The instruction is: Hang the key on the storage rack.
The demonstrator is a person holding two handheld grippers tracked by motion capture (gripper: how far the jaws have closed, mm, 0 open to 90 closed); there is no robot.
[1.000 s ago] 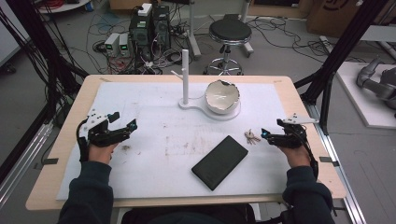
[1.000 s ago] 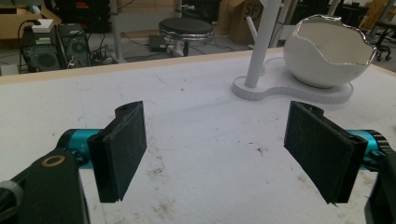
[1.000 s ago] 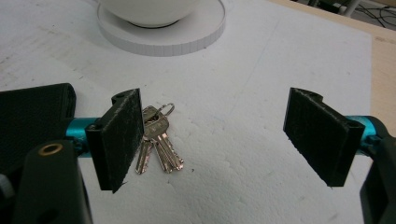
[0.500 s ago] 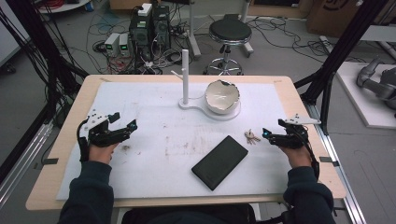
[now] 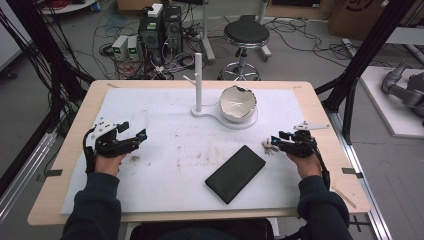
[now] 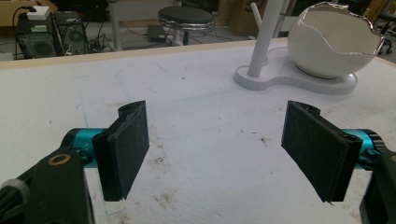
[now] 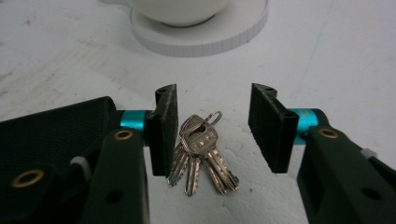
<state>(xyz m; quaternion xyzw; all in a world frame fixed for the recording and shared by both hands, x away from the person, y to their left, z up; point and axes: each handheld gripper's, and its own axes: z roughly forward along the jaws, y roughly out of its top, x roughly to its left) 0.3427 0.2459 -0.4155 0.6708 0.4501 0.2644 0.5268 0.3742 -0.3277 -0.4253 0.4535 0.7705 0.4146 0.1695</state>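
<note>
The right gripper (image 7: 212, 128) has its fingers (image 7: 164, 126) partly spread, and they have just been closing. The bunch of keys (image 7: 201, 154) lies flat on the worktop (image 5: 65, 150) between the two fingers. The key ring end sits level with the fingertips and the blades point back toward the gripper body. The left finger stands just beside the outermost key; whether it touches cannot be told. The right finger stands apart from the keys. The fingers are released and grasp nothing.

Ahead of these fingers, the round white stand base (image 7: 205, 39) lies on the white mat (image 7: 327, 46).

In the high view, the right gripper (image 5: 270, 142) rests with its tips at the keys (image 5: 270, 146). The black flat case (image 5: 235, 173) lies beside it, toward the person.

The left gripper (image 6: 215, 144) holds its fingers (image 6: 126, 149) spread wide, released, with bare mat between them. Ahead of them stand the white post (image 6: 264, 37) and the broken-rimmed white bowl (image 6: 334, 46) on the shared base.
</note>
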